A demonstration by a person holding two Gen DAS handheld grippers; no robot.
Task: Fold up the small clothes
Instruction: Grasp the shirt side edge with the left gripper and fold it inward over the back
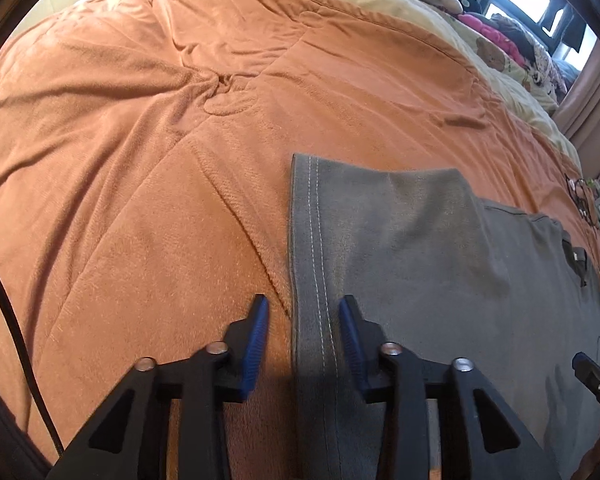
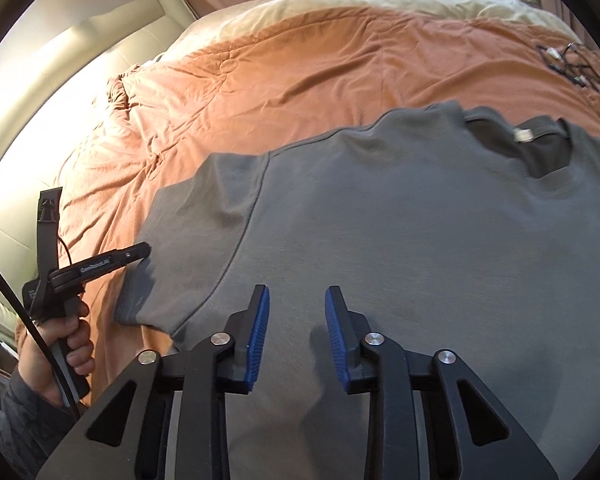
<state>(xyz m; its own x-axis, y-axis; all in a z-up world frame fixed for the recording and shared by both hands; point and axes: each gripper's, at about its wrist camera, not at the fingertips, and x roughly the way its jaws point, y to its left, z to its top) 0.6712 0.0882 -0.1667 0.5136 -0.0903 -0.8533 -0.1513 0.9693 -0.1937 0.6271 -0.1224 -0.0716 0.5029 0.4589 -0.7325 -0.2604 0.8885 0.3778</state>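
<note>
Grey T-shirt (image 2: 400, 240) flat on orange blanket (image 1: 140, 160) (both grippers' jaws apart)

Matte black plastic tongs (image 1: 302, 320) are showing ribbed blue pads (image 1: 256, 344), silver screws and a trailing black cable (image 1: 16, 336); bare-skinned hand (image 2: 66, 344) is wearing a dark grey sleeve (image 2: 24, 420).

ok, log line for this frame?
left gripper: open, at sleeve hem | right gripper: open, over t-shirt | t-shirt flat on blanket, unfolded

Shirt (image 2: 400, 240) lower part cut off by frame edge, neck label (image 2: 523, 135) blurred, dark tangle (image 2: 572, 68) on bed indistinct
</note>
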